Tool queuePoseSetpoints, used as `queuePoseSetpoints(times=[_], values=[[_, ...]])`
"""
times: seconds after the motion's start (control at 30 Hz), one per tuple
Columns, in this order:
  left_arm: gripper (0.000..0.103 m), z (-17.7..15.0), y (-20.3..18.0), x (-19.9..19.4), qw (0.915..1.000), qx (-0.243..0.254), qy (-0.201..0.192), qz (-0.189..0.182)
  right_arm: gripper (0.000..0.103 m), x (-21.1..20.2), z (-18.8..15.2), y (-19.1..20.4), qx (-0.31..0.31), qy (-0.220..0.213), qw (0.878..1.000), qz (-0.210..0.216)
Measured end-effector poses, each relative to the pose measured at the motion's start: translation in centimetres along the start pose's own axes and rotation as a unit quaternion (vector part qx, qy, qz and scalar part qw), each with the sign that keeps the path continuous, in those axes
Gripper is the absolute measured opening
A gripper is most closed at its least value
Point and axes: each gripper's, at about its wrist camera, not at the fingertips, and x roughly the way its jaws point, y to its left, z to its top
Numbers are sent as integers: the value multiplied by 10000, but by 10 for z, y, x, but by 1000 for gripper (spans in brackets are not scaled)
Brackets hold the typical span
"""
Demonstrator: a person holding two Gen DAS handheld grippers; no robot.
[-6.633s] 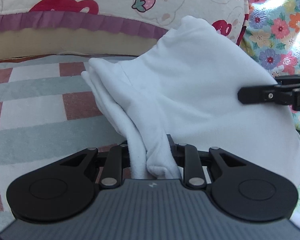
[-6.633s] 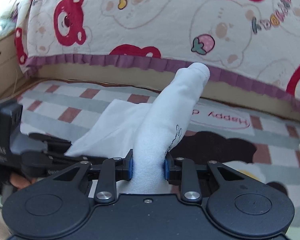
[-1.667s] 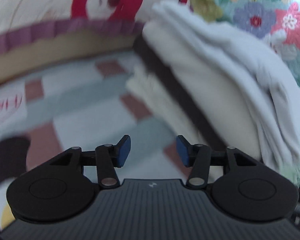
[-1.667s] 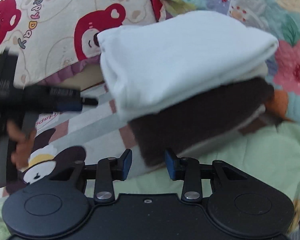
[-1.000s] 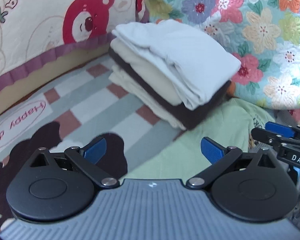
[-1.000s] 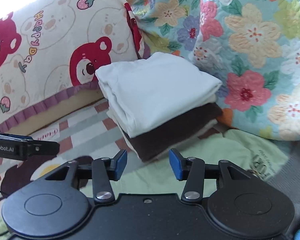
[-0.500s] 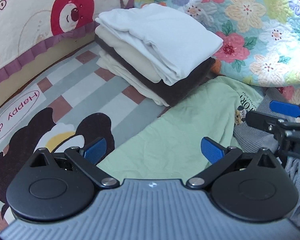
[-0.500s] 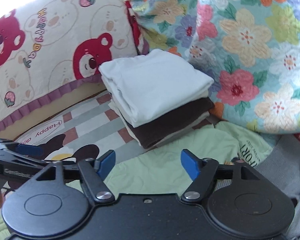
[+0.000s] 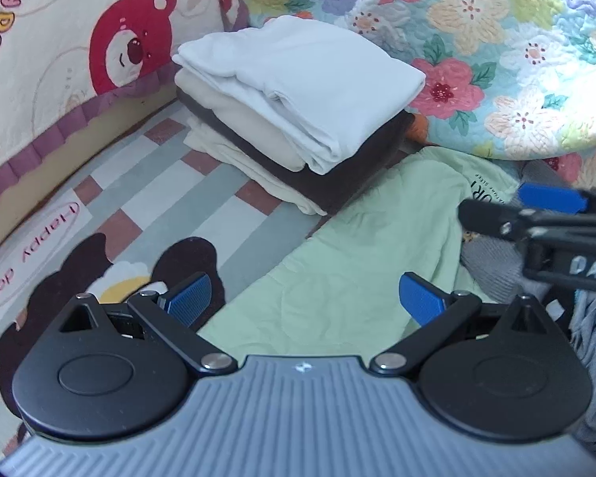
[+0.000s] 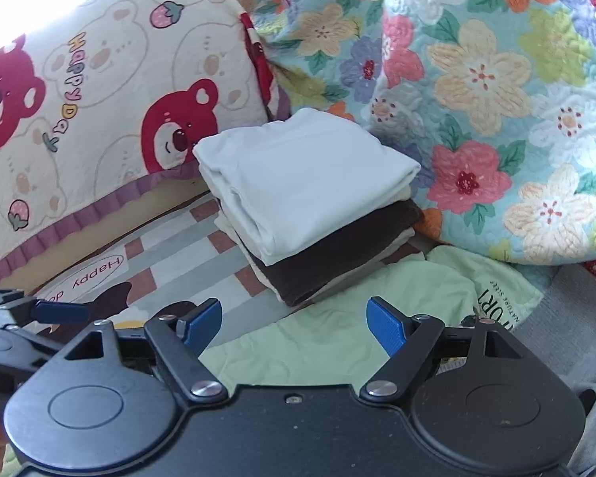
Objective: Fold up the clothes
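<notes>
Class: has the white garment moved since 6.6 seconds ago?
Yes. Then held by both grippers, the white garment now lies folded atop the stack, beside the bear cushion.

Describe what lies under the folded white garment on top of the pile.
Under the folded white garment a cream layer shows, then a dark brown garment, then another cream piece at the bottom on the checked mat. Anything between the layers is covered.
</notes>
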Motion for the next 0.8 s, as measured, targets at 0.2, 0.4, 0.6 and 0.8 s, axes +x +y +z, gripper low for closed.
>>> queuePoseSetpoints(times=[0.2,0.4,0.6,0.8], values=[[103,-1,0,9,9997,-133,223,21,84,6,-3,-2,93,47,9999,-1],[103,-2,-2,13,9995,-128,290,34,84,10,-5,-3,124,85,9999,48],[103,-2,-6,15,9994,-66,334,59,84,13,-8,-4,153,133,9997,100],[103,-3,-11,18,9991,57,397,102,84,19,-11,-5,197,237,9994,142]])
